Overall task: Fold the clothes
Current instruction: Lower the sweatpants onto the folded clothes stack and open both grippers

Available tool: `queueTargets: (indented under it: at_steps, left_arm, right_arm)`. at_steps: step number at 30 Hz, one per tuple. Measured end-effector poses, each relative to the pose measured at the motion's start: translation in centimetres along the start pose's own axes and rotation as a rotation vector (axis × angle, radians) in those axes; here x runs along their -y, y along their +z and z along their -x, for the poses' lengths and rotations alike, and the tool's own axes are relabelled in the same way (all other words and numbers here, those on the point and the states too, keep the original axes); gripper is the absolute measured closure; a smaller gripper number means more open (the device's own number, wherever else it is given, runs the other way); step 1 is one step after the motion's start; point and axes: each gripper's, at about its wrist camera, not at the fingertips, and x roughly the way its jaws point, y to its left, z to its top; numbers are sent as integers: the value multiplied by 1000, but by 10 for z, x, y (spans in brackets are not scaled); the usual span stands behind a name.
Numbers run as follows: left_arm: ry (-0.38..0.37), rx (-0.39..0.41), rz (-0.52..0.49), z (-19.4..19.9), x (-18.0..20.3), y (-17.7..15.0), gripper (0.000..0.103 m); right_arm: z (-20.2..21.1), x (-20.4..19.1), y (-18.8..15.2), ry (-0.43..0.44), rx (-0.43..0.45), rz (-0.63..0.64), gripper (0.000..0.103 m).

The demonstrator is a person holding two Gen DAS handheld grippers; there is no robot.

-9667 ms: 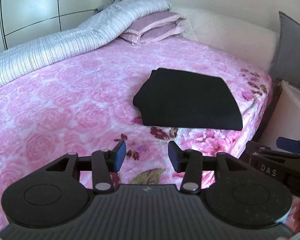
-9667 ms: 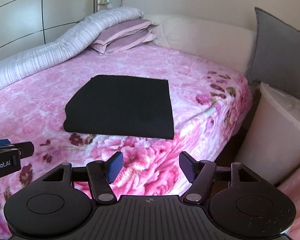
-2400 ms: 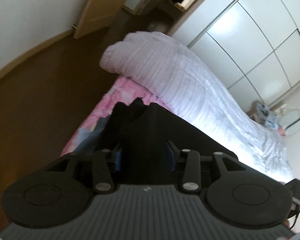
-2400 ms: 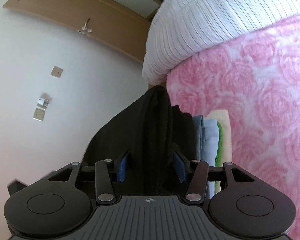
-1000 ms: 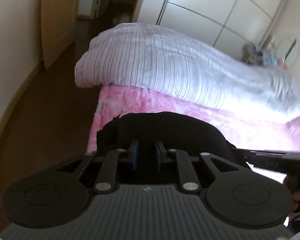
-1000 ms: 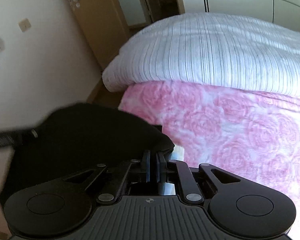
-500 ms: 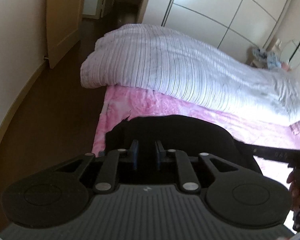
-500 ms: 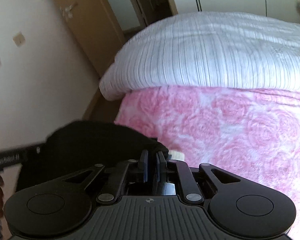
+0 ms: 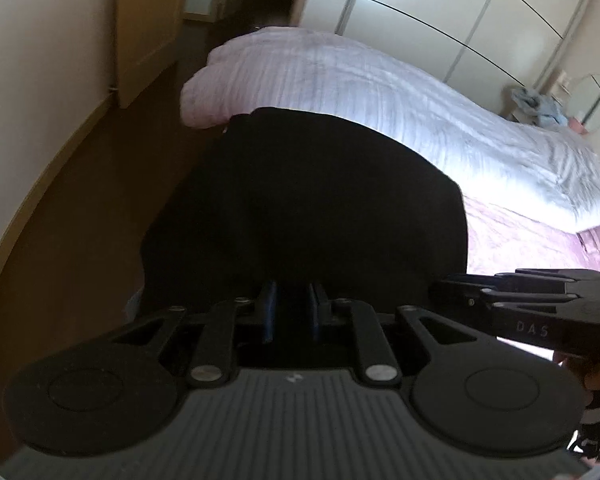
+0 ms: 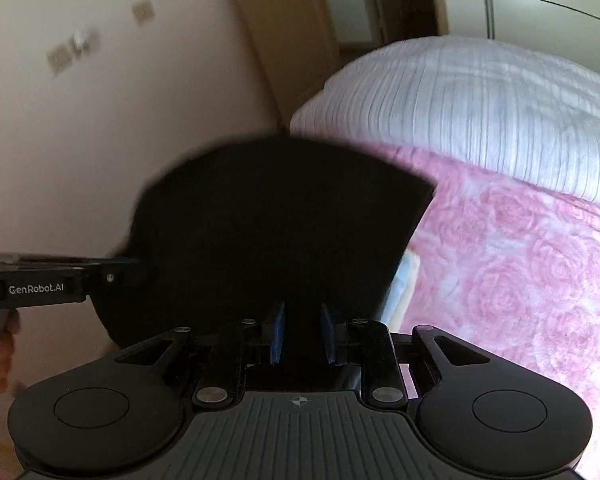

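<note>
Bed (image 10: 540, 280): pink rose cover; striped quilt (image 9: 380, 92) heaped along its far edge.

Black garment (image 9: 320, 208): folded, carried at the bed's foot corner, above pale folded clothes (image 10: 406, 276) at that edge. It looms larger and higher than half a second ago; judged mid-transfer to that stack.

Left gripper (image 9: 292, 312): blue pads clamp the garment's near edge, gap wider than before.

Right gripper (image 10: 302, 332): likewise clamped, likewise wider; release seems close.

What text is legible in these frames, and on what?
"DAS": on the body of the right gripper, seen in the left wrist view.
"GenRobot.AI": on the body of the left gripper, seen in the right wrist view.
Small logo marks on each camera-side gripper housing are symbols, not readable text.
Nothing readable on the black garment or the bedding.
</note>
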Motion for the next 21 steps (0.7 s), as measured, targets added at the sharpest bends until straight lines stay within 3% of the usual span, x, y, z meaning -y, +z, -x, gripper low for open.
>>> queueTargets:
  at_steps: [5,7,9,12,21]
  left_arm:
    - [74,-20,6,27,13,2,89]
    - [112,-23,9,38,22,1,82]
    - [135,-24,12,49,33,0,80]
    - [164,-48,8,61,48,-3,69]
    - [258,-65,-60,96,92,-15,59]
  right_arm:
    - [25,-13,3,-28,-14,1,77]
    - [33,-17,-2,-29,-29,-21,68]
    - [44,-21,-8,-31,-43,-45,53]
    - [61,-28,-17,-44,-67,-74,47]
    - [108,-49,-21,-148,-110,-66,43]
